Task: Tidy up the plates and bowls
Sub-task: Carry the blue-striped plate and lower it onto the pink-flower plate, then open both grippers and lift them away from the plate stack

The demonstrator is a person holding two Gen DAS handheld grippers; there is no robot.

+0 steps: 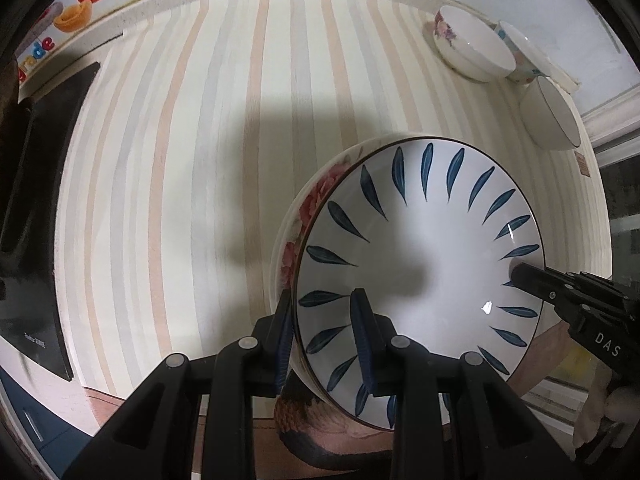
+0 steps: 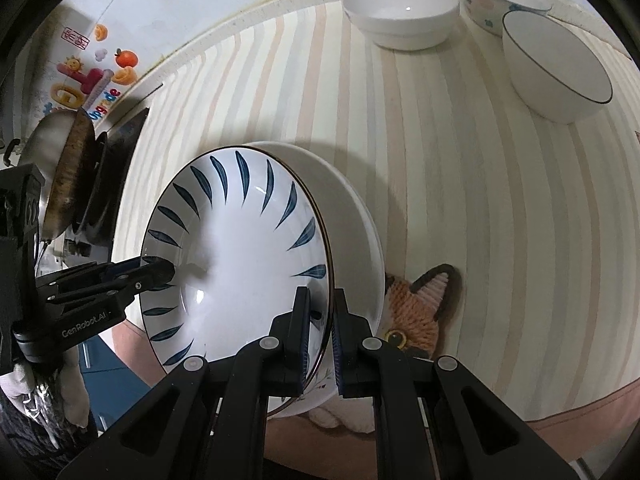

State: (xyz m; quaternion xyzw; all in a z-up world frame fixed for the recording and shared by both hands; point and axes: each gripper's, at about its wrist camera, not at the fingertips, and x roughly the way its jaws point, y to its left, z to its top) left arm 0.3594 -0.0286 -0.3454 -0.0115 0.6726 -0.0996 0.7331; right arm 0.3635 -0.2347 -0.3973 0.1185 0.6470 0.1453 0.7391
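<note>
A white plate with blue leaf marks (image 1: 424,252) sits on top of a deeper floral dish (image 1: 298,216), both held above the striped mat (image 1: 180,152). My left gripper (image 1: 326,308) is shut on the stack's near rim. My right gripper (image 2: 322,312) is shut on the opposite rim of the same plate (image 2: 240,248) and the white dish under it (image 2: 352,224). Each gripper shows in the other's view: the right one (image 1: 524,276) and the left one (image 2: 160,270). Three bowls stand at the far right: a floral one (image 1: 472,48), a patterned one (image 1: 520,56) and a dark-rimmed one (image 1: 548,114).
A black cooktop (image 1: 36,208) lies at the left, with a pan (image 2: 68,172) on it. A wall with fruit stickers (image 1: 80,0) runs behind the counter. A fox-shaped mat (image 2: 420,308) lies under the stack. The counter's front edge (image 2: 580,408) is close.
</note>
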